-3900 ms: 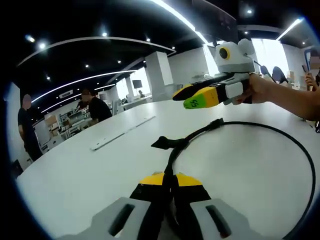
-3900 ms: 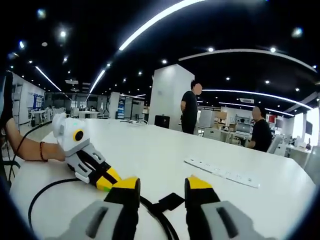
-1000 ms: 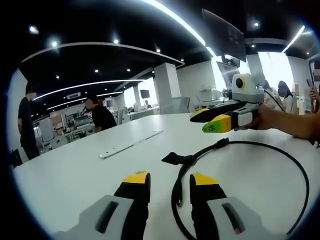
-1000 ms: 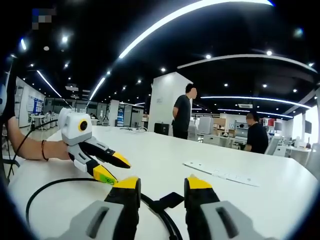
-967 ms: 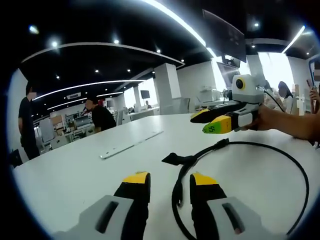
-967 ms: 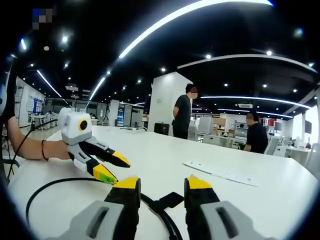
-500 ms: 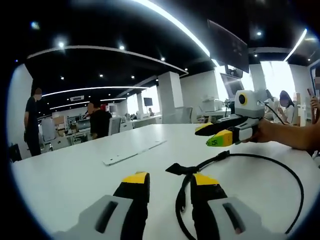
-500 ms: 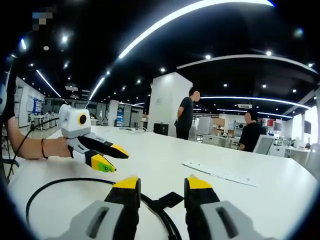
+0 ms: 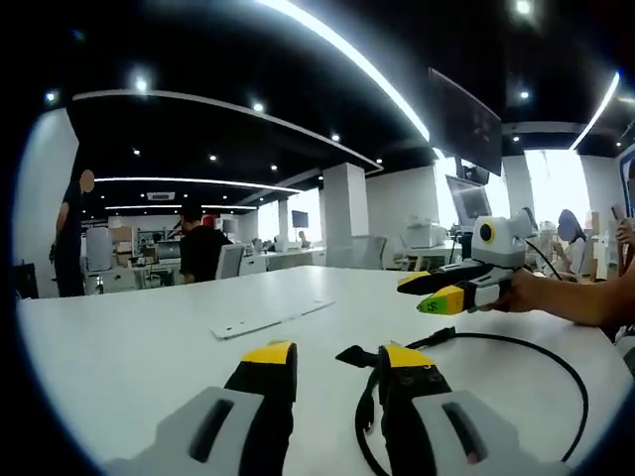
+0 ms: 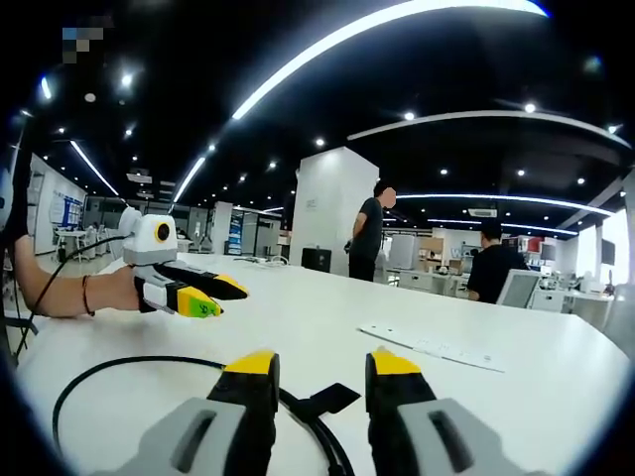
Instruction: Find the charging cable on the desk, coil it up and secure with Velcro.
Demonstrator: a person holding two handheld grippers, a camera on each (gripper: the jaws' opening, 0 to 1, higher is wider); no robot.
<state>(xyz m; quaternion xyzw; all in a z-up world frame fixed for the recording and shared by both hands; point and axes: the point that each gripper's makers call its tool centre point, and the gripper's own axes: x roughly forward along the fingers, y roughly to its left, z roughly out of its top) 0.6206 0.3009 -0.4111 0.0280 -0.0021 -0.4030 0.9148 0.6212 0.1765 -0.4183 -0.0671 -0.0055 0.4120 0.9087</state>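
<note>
A black charging cable lies in a wide loop on the white desk. Its black Velcro strap sticks out flat just beyond my left gripper, which is open and holds nothing, the cable passing by its right jaw. In the right gripper view the cable curves in from the left to the strap, low between the jaws of my open right gripper. Each gripper appears in the other's view, hand-held above the desk and open: the right gripper and the left gripper.
A flat white strip lies further out on the desk, also visible as the strip. People stand or sit beyond the desk's far edge: a person, a person, and a seated person.
My left gripper, earlier shut on the cable, has opened and let it go. In the last second both grippers rose a little and tilted up; the cable stays on the desk.
</note>
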